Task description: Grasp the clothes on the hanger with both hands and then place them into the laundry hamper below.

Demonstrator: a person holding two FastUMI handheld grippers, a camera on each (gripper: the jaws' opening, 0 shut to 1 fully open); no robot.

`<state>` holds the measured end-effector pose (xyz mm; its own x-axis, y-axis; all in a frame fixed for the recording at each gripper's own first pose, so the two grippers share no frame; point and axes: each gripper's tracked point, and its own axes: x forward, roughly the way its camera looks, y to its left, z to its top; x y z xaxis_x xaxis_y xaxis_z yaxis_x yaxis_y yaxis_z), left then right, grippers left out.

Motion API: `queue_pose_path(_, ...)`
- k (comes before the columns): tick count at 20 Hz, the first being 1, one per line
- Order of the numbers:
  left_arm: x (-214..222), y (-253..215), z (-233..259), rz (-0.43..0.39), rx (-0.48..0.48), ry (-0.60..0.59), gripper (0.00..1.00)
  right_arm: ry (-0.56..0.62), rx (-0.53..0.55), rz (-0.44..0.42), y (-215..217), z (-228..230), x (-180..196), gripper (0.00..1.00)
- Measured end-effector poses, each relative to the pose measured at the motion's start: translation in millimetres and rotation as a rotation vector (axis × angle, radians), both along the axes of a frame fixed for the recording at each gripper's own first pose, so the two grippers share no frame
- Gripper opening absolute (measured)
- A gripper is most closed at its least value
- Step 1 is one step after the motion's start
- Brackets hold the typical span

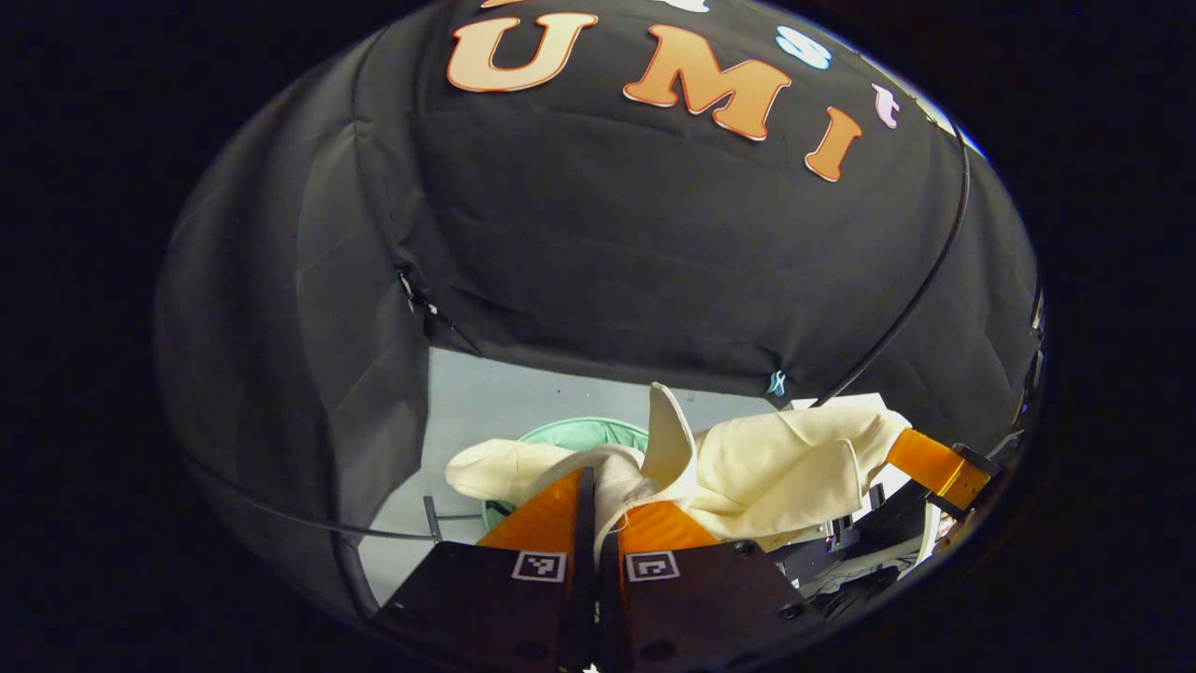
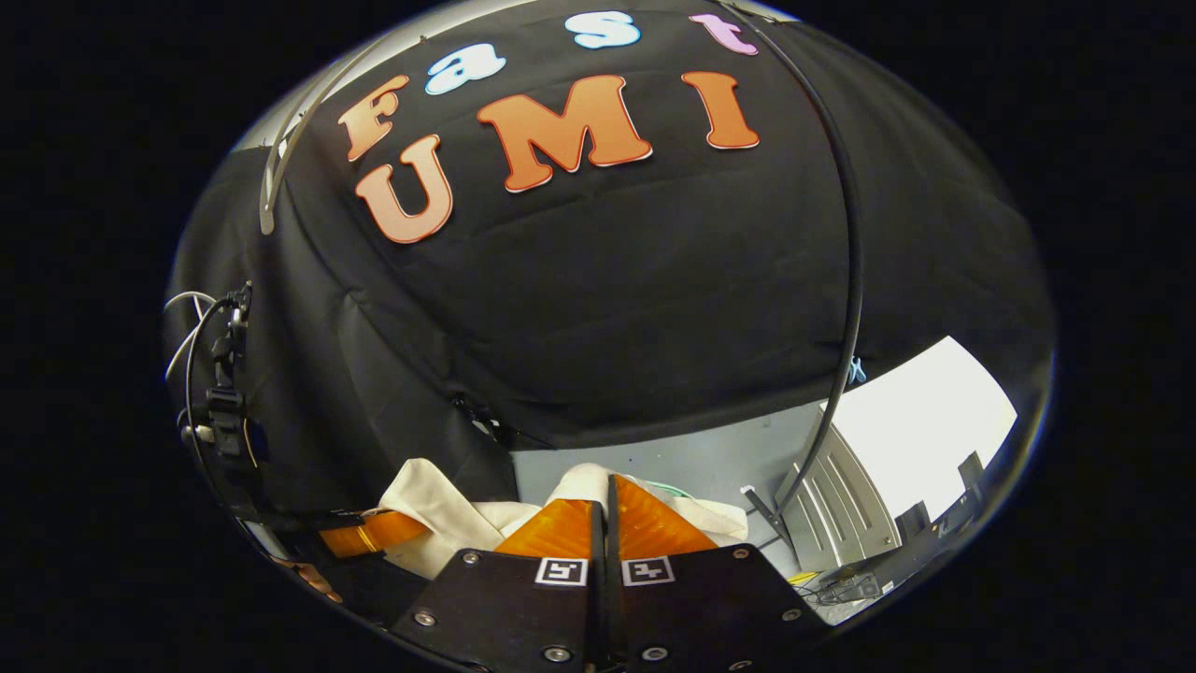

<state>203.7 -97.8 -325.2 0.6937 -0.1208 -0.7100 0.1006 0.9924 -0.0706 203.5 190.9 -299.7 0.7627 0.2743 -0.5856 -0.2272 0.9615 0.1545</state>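
2 grippers, left gripper (image 1: 598,486) and right gripper (image 2: 603,509), each clamp closed on the cream garment (image 1: 785,467), stretched between them above the green hamper (image 1: 570,435).

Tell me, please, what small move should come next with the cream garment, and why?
Probably lower both grippers together toward the green hamper. The left gripper and right gripper each look shut on the cream garment, which hangs between them above the hamper, not yet in it.

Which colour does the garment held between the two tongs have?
Plain cream-white, without pattern. The garment shows best in the left gripper view.
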Motion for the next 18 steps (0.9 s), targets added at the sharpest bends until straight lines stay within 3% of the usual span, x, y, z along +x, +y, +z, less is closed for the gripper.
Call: queue_pose_path(18, -44, 44, -116, 0.048, 0.082, 0.370, 0.10, 0.316, -0.211, -0.010, 5, -142, -16, 0.00)
